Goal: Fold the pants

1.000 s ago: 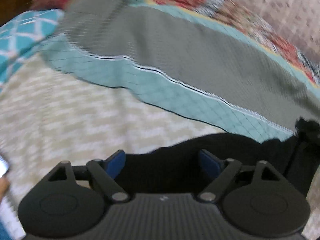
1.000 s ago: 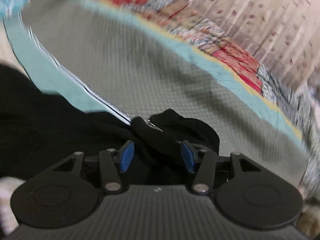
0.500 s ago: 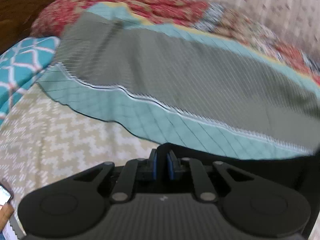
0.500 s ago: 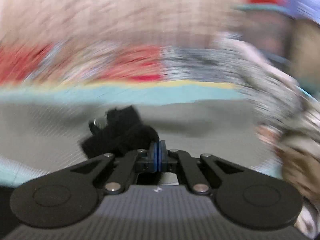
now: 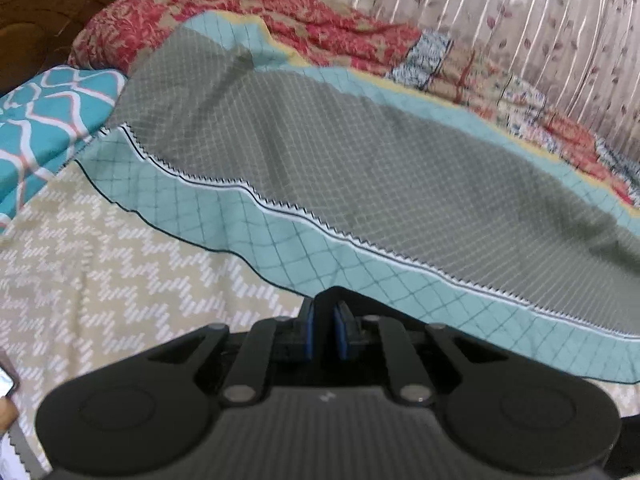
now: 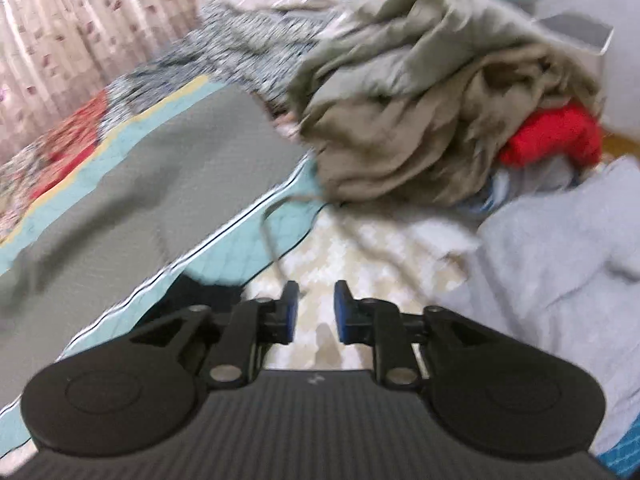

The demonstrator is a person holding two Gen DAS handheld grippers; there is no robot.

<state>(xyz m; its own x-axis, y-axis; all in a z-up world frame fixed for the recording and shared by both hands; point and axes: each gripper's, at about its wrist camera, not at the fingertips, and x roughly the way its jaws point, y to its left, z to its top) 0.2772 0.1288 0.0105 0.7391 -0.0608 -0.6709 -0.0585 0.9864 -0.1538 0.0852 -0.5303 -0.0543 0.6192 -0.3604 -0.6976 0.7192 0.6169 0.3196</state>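
The black pants show as a dark peak of cloth (image 5: 333, 295) pinched between the blue pads of my left gripper (image 5: 323, 332), which is shut on it; the rest of the pants is hidden under the gripper body. In the right wrist view only a black corner of the pants (image 6: 200, 292) shows, at the left beside the gripper. My right gripper (image 6: 316, 312) hangs over the beige zigzag sheet (image 6: 352, 256). Its jaws are opening and nothing is between them.
A grey and teal quilt (image 5: 360, 152) lies across the bed, with a red floral blanket (image 5: 280, 12) and a curtain (image 5: 520, 20) behind. A teal pillow (image 5: 48, 112) is at the left. Right of my right gripper is a pile: khaki garment (image 6: 420, 120), red cloth (image 6: 556, 136), pale blue cloth (image 6: 560, 260).
My left gripper closed on the black pants and lifted slightly. My right gripper closed on the black cloth, then swung right toward the clothes pile, rolled, and parted its jaws with nothing in them.
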